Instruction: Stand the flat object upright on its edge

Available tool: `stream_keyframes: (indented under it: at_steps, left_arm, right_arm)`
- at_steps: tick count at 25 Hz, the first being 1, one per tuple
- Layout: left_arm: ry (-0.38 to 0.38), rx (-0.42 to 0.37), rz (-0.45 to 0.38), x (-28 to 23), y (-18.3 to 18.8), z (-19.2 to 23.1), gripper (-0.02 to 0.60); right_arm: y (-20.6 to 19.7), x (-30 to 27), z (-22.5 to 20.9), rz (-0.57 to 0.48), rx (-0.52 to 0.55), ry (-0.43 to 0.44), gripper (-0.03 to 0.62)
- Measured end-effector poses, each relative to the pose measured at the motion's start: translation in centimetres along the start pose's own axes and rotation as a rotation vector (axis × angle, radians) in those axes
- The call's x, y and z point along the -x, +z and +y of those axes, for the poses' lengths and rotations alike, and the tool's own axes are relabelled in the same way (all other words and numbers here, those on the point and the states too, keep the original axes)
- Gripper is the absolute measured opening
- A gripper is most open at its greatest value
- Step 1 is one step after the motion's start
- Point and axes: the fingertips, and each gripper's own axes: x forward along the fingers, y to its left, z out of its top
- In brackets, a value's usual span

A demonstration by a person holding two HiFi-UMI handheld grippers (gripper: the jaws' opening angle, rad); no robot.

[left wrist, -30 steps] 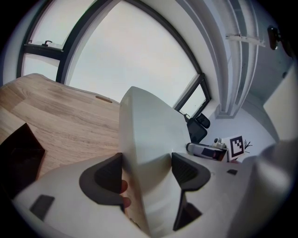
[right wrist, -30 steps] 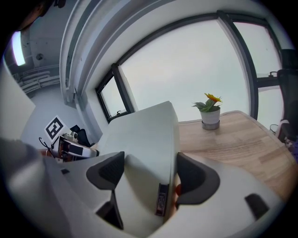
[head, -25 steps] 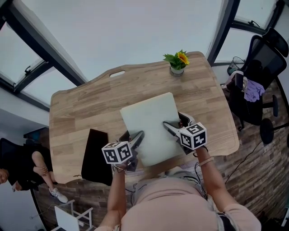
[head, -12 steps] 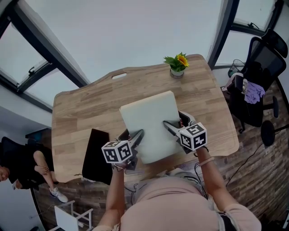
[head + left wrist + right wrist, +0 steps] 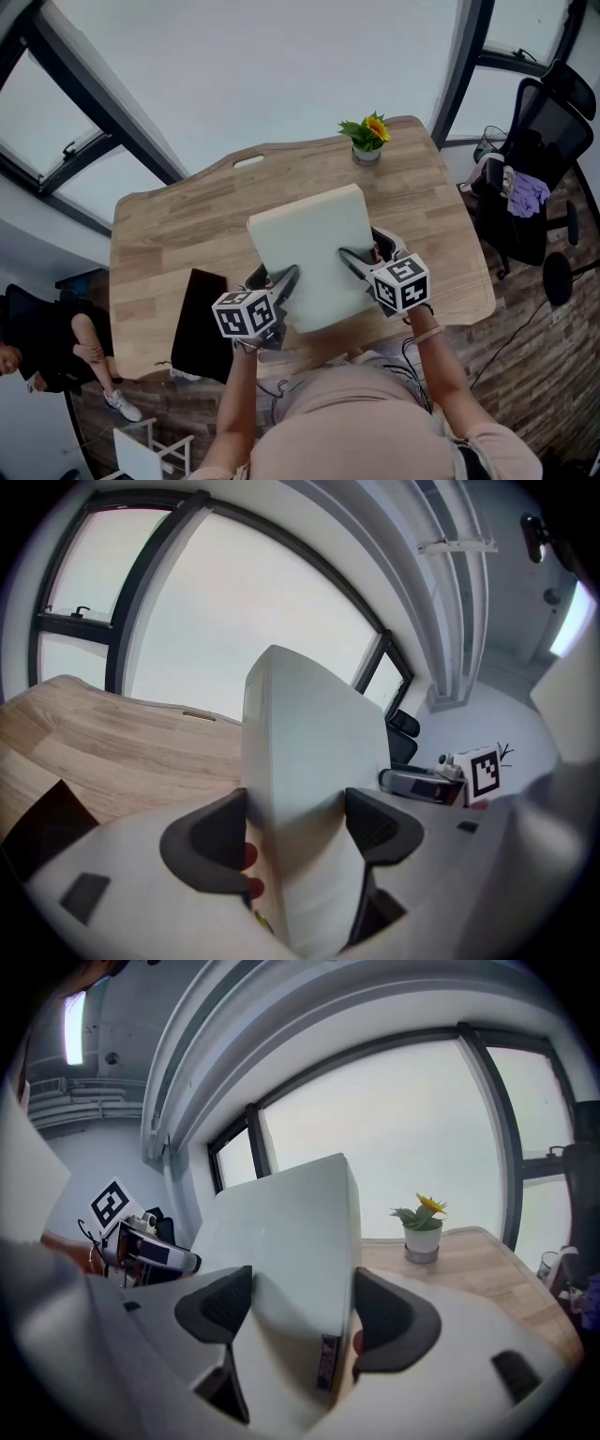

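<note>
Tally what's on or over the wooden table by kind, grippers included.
Pale rectangular flat slab: 1
Two-jaw grippers: 2, left gripper and right gripper, both gripping the slab
Potted yellow flower: 1
Black flat sheet at table's near edge: 1
Total: 5

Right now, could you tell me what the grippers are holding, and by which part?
Both hold the white flat slab: the left gripper clamps its left edge, the right gripper its right edge, each toward the near end.
</note>
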Motion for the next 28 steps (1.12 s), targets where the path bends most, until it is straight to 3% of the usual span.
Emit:
stream_keyframes:
  at_steps: [28]
  left_arm:
    - [0.088, -0.2, -0.17, 0.5, 2.2, -1.5, 0.305]
  right_arm:
    - [2.5, 1.3, -0.1, -0.12, 0.196, -0.07, 0.33]
